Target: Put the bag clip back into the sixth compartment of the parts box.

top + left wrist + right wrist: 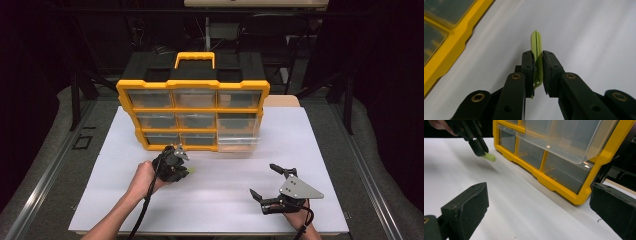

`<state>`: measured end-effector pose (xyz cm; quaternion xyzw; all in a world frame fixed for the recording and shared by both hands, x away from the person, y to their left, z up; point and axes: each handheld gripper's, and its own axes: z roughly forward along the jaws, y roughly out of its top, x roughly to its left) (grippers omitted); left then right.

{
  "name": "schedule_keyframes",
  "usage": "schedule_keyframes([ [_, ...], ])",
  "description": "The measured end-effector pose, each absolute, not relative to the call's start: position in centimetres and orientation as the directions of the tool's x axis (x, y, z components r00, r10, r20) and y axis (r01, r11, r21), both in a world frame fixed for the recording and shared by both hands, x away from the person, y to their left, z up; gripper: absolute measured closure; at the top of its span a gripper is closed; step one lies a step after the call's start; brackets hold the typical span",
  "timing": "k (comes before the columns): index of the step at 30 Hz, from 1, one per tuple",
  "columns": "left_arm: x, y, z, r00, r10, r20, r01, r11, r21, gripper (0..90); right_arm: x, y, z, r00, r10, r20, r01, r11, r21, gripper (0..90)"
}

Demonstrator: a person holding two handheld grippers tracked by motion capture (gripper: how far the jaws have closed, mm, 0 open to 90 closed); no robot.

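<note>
Near the white table's (310, 150) front-left, the left gripper (538, 60) pinches a thin pale-green plastic strip (536, 42) edge-on, which could slip out before reaching the pulled-out clear plastic drawer (239, 131) of the yellow organiser (192, 87), while the right gripper (265, 182) waits open.

A yellow parts organizer (193, 115) with a black top stands upright on my white table (300, 150), its clear lower-right drawer (239, 131) pulled out.

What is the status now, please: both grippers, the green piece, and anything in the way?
Left gripper shut on green piece, above the white board. Right gripper open, empty. Organizer ahead, one clear drawer pulled out. Path clear.
</note>
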<state>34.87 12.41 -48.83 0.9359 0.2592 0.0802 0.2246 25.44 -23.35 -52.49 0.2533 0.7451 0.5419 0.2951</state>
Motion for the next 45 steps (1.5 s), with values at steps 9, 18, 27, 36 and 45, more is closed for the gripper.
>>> schedule_keyframes([
  [9, 35.7, 13.0, -47.6, 0.861, 0.506, 0.056, 0.435, -0.788, 0.436, 80.4, 25.6, -23.1, -52.5, -0.701, 0.693, -0.170, 0.055, 0.290, 0.955, 1.7],
  [18, 36.5, 12.7, -46.4, 0.877, 0.476, 0.061, 0.411, -0.811, 0.417, 80.4, 25.7, -23.1, -52.5, -0.703, 0.690, -0.169, 0.057, 0.292, 0.955, 1.7],
  [27, 37.2, 12.6, -45.9, 0.889, 0.455, 0.061, 0.395, -0.826, 0.402, 80.4, 25.5, -23.2, -52.5, -0.705, 0.689, -0.168, 0.064, 0.298, 0.952, 1.7],
  [36, 38.0, 12.8, -45.5, 0.892, 0.448, 0.060, 0.392, -0.833, 0.390, 80.5, 25.4, -23.2, -52.4, -0.705, 0.688, -0.171, 0.062, 0.299, 0.952, 1.7],
  [45, 38.5, 12.3, -45.3, 0.903, 0.426, 0.062, 0.377, -0.851, 0.365, 80.4, 25.4, -23.4, -52.5, -0.706, 0.688, -0.170, 0.066, 0.302, 0.951, 1.7],
])
